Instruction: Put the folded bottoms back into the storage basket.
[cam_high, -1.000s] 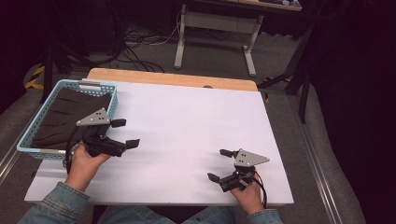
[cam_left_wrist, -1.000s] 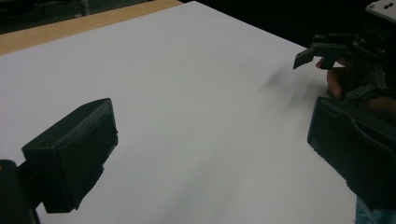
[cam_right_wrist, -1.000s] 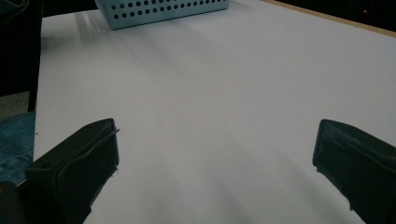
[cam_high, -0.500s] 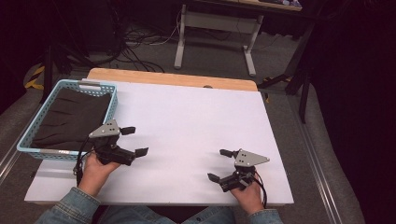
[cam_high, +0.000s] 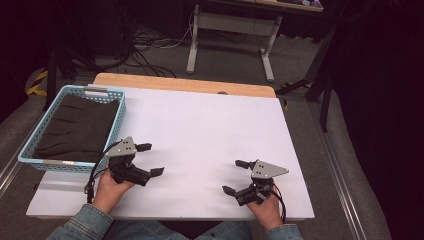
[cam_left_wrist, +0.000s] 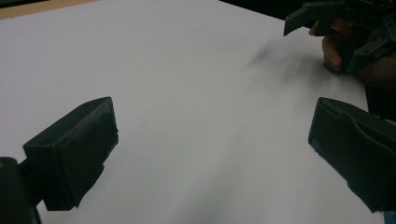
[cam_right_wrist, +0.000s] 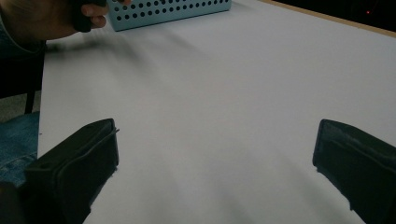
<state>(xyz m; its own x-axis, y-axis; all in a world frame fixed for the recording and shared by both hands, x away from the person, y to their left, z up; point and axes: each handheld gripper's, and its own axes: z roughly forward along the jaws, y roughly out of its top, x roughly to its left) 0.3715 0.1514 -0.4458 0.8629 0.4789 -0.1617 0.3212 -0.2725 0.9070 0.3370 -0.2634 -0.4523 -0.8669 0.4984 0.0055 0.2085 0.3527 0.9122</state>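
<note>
Gaping wide and empty, left tongs (cam_high: 150, 159) and right tongs (cam_high: 234, 176) hover beside unlabelled blue basket (cam_high: 116, 120).

Perforated plastic basket (cam_high: 116, 122) (cloth (cam_high: 77, 127) inside).

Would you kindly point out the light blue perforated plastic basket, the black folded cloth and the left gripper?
Light blue perforated plastic basket (cam_high: 118, 119), high view, right wall.
Black folded cloth (cam_high: 77, 127), high view, its middle.
Left gripper (cam_high: 150, 159), high view, between fingertips.
</note>
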